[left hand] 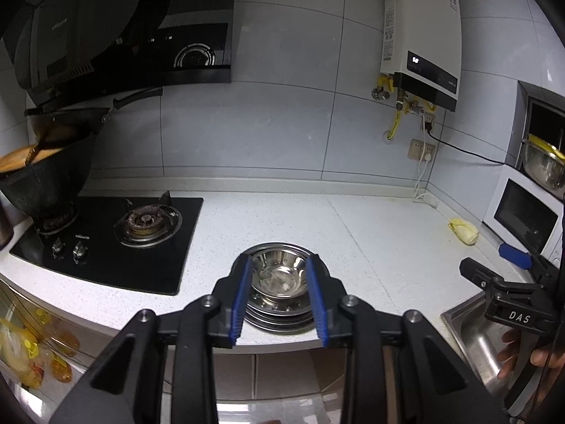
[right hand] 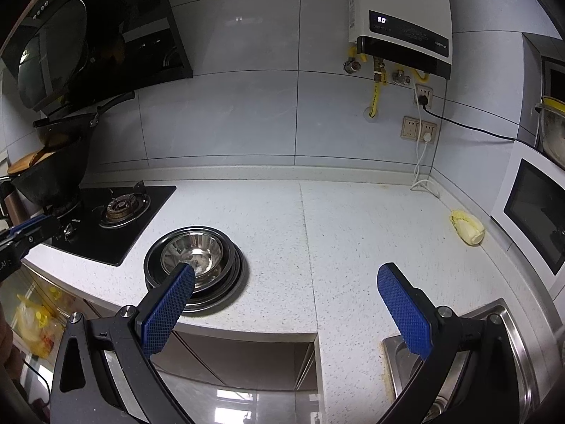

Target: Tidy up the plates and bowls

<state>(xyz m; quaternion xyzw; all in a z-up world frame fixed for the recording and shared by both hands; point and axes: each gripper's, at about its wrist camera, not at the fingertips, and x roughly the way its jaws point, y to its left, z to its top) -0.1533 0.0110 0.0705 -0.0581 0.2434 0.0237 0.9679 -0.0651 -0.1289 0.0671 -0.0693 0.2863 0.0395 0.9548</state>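
A steel bowl (left hand: 278, 275) sits on a stack of steel plates (left hand: 279, 312) near the front edge of the white counter (left hand: 370, 236). My left gripper (left hand: 279, 265) is open, its blue pads on either side of the bowl from the near side, not touching it as far as I can tell. In the right wrist view the same bowl (right hand: 194, 252) and plates (right hand: 215, 300) lie left of centre. My right gripper (right hand: 286, 272) is wide open and empty over the counter front, its left pad in front of the stack. It also shows at the left wrist view's right edge (left hand: 494, 265).
A black gas hob (left hand: 116, 236) with a wok (left hand: 46, 176) is to the left. A steel sink (right hand: 459, 371) is at the right front. A microwave (right hand: 529, 212) and a yellow cloth (right hand: 467, 227) are at the right. A water heater (right hand: 399, 14) hangs on the tiled wall.
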